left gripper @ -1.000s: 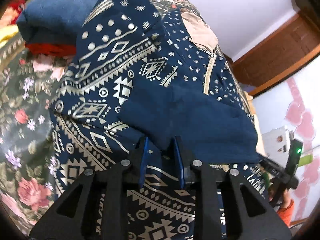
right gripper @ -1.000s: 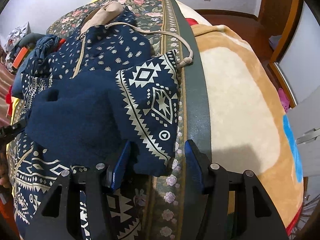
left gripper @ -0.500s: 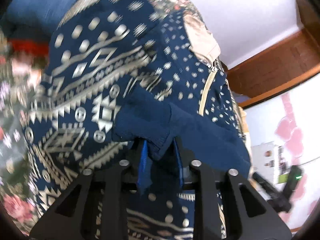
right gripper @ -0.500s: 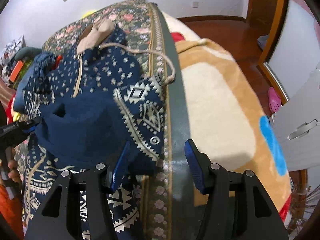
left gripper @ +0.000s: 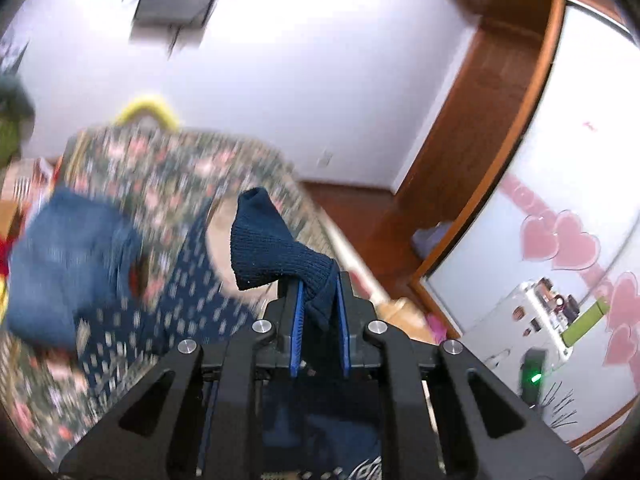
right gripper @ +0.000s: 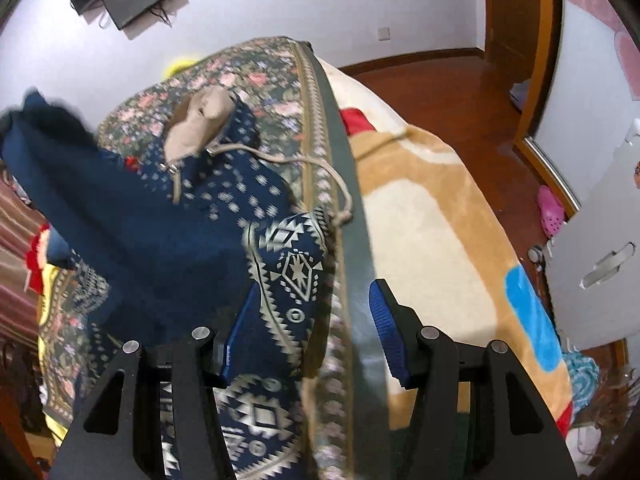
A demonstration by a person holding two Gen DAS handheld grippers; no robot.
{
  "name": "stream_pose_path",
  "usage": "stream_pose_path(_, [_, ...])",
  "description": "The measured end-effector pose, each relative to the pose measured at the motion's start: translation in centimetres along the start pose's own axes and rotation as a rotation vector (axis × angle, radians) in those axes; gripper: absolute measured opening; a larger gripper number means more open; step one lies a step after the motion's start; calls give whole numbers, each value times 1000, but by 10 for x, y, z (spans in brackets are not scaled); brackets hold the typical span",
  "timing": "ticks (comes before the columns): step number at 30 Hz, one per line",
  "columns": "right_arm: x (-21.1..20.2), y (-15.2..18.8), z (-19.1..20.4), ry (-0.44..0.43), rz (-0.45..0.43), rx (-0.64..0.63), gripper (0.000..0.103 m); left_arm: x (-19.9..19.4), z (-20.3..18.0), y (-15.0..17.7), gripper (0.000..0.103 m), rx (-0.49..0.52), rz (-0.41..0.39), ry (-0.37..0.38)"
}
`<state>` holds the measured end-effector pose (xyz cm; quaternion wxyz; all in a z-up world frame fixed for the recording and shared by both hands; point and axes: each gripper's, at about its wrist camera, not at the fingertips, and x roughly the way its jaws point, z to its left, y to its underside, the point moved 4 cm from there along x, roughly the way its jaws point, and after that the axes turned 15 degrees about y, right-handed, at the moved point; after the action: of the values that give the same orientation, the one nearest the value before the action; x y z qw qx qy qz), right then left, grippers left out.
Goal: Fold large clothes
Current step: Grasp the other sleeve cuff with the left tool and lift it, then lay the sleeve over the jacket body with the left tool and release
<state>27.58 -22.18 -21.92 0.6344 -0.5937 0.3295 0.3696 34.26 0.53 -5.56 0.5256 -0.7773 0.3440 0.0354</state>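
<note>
A navy hooded garment with silver patterns lies on the bed, with a beige hood lining and drawcord. My left gripper is shut on its plain navy ribbed cuff and holds it raised above the bed; the sleeve hangs below. The lifted sleeve shows blurred at the left of the right wrist view. My right gripper is open, its blue fingers on either side of a patterned fold near the bed's edge.
The bed has a floral cover and a tan blanket on its right side. A blue denim garment lies at the left. A wooden floor, a door frame and a white cabinet are to the right.
My left gripper has lifted the navy cuff high off the bed and tilted upward toward the wall. The right gripper has pulled back and up a little, still open.
</note>
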Motion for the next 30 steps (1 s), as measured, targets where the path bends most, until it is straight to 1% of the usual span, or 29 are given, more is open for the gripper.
stream_pose_path(3, [-3, -5, 10, -31, -13, -4, 53, -18, -23, -20, 14, 70, -55, 8])
stream_pose_path(5, [0, -5, 20, -45, -7, -27, 53, -32, -28, -23, 14, 87, -80, 7])
stream_pose_path(7, [6, -2, 27, -47, 9, -48, 53, -38, -24, -19, 14, 95, -84, -19])
stream_pose_path(9, [16, 4, 37, -53, 38, -82, 53, -43, -12, -9, 14, 105, -81, -70])
stream_pose_path(12, [31, 16, 49, -50, 93, -127, 53, -47, 14, 12, 14, 108, -30, -145])
stream_pose_path(16, [40, 28, 57, -38, 121, -162, 53, -55, 59, 49, 14, 83, 50, -229])
stream_pose_path(17, [41, 29, 58, -34, 124, -165, 53, -56, 75, 61, 14, 66, 87, -254])
stream_pose_path(19, [42, 29, 57, -28, 129, -165, 60, -55, 102, 81, 14, 18, 141, -300])
stream_pose_path(23, [42, 28, 60, -24, 135, -173, 62, -53, 149, 123, 16, -77, 236, -345])
stream_pose_path(24, [43, 29, 61, -9, 134, -164, 63, -52, 158, 135, 17, -103, 256, -353])
stream_pose_path(27, [44, 31, 64, 2, 134, -173, 64, -49, 179, 173, 22, -164, 320, -373])
stream_pose_path(30, [44, 31, 64, 11, 132, -178, 65, -45, 193, 205, 39, -200, 383, -406])
